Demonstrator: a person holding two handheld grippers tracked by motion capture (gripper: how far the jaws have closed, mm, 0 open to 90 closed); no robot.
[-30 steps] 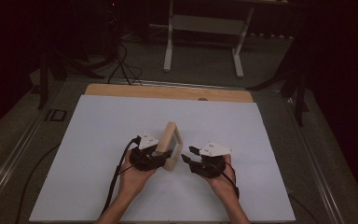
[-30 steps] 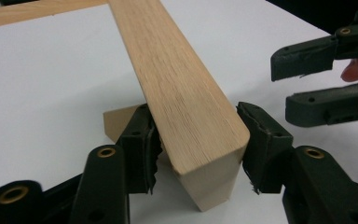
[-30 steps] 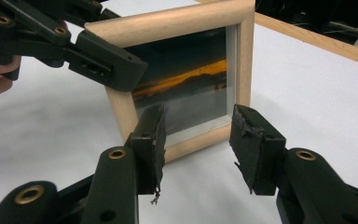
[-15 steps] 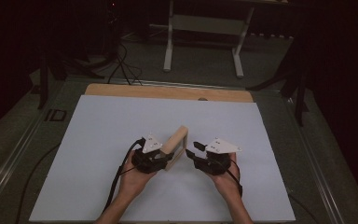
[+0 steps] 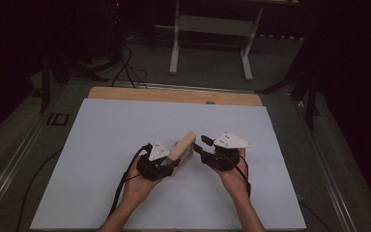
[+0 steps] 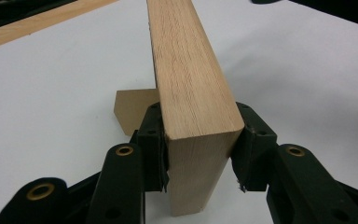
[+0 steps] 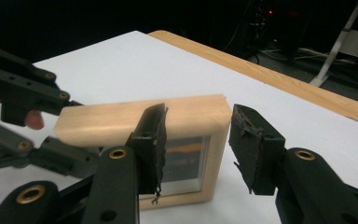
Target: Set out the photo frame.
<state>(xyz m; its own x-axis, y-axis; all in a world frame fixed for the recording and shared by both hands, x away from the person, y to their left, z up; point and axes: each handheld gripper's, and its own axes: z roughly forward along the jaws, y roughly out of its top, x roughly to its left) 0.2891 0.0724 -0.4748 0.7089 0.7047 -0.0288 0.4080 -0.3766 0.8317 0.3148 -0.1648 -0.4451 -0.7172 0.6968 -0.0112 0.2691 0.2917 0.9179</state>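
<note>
**Frame clamped in my left gripper, right gripper standing off its corner**

A dark room surrounds the white table sheet [image 5: 101, 145], whose far side ends at a bare strip of light wood [image 5: 174, 94]. Beyond that stands a pale metal stand [image 5: 212, 29] on the floor. The sheet lies bare on every side of my hands, widest toward the far edge and the left.

My left gripper [image 6: 198, 154] is clamped on the light wooden picture frame [image 5: 183, 150], pads pressing both faces of its thick edge; its jaws have just been closing onto it. The frame stands on edge, tilted, near the middle of the sheet and toward my side, with its brown back stand [image 6: 133, 109] showing behind the jaw.

My right gripper [image 7: 198, 149] has its jaws apart, gripping nothing. In its own view the frame's rounded top corner sits beyond the gap, the glass pane below it. From above, this gripper sits just right of the frame, apart from it.
</note>
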